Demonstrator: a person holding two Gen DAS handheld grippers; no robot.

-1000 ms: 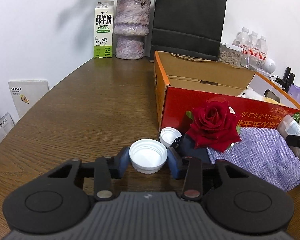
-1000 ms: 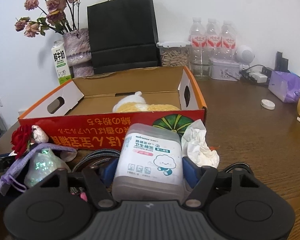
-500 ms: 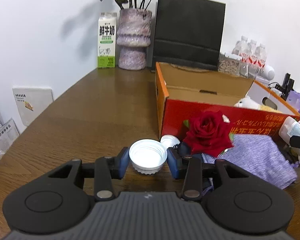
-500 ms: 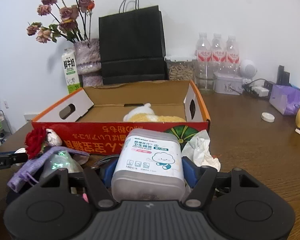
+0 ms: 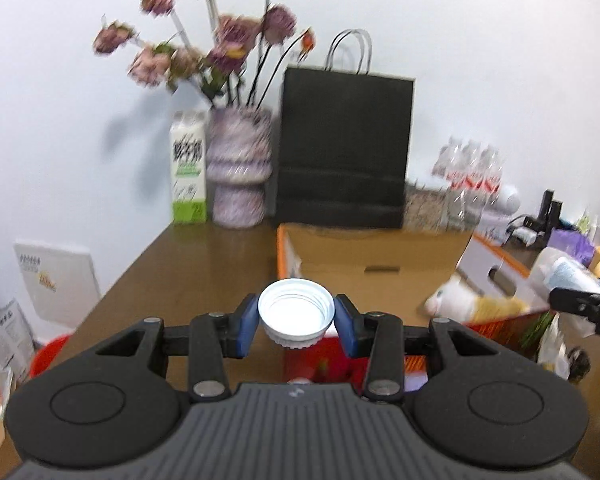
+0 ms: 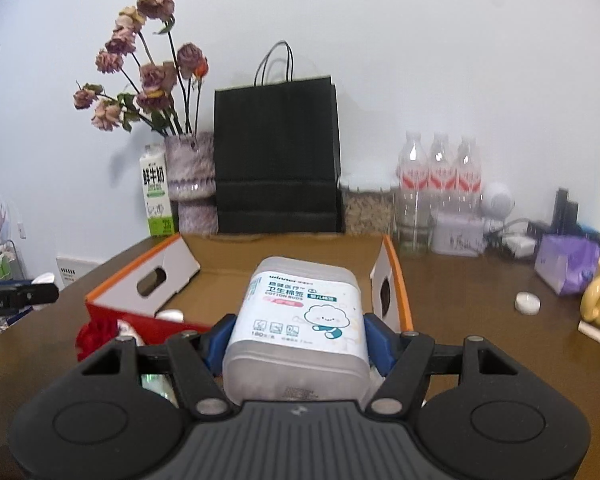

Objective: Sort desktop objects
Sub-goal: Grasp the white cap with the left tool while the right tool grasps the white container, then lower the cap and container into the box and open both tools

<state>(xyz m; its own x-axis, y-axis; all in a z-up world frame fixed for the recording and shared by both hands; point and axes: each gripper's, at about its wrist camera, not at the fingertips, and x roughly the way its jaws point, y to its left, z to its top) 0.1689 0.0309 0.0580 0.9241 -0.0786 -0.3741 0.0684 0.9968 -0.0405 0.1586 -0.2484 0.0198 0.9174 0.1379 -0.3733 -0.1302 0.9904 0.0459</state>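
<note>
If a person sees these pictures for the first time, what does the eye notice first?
First, the white cap pinched in the left gripper and the cotton buds box clamped in the right gripper, both in front of the open cardboard box. Behind it stand the black paper bag and the dried roses.

Wooden table [image 6: 480, 320]; cardboard box [image 6: 396, 280], perhaps resting.

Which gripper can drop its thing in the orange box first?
Probably the right gripper. Its cotton bud tub sits lined up with the middle of the box. The left gripper, holding the white cap, is over the box's left corner.
</note>
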